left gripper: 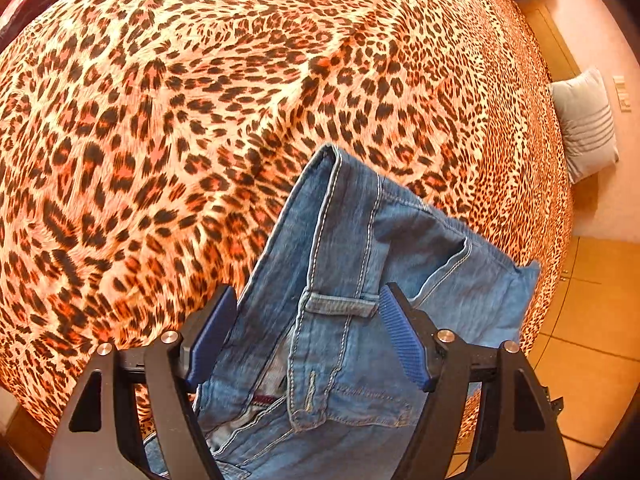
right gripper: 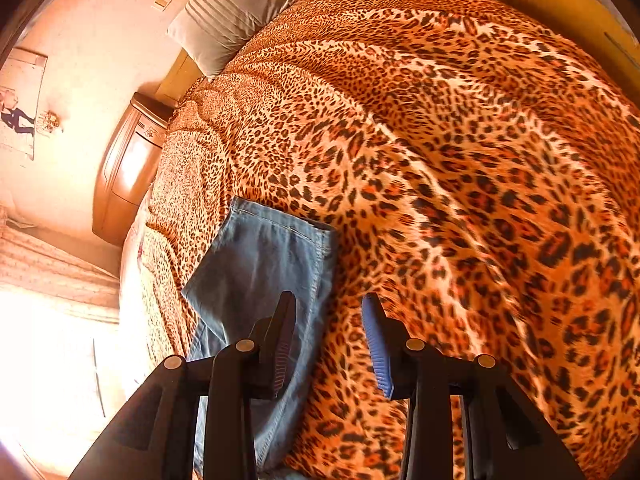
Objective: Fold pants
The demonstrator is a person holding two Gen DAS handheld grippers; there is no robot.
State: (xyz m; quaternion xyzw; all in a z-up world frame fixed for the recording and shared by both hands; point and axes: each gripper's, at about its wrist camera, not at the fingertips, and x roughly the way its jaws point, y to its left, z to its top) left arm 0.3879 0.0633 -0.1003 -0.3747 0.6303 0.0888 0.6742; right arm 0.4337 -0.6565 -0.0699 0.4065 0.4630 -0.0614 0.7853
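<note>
A pair of blue jeans lies on a bed with a leopard-print cover. In the left wrist view the waistband end with belt loop and fly sits between the fingers of my left gripper, whose jaws stand wide apart over the denim without pinching it. In the right wrist view a leg end of the jeans lies flat near the bed's left edge. My right gripper is open above the leg's right seam, its left finger over denim and its right finger over the cover.
A grey striped pillow leans at the head of the bed, also in the left wrist view. A wooden nightstand stands beside the bed. Tiled floor runs along the bed's edge.
</note>
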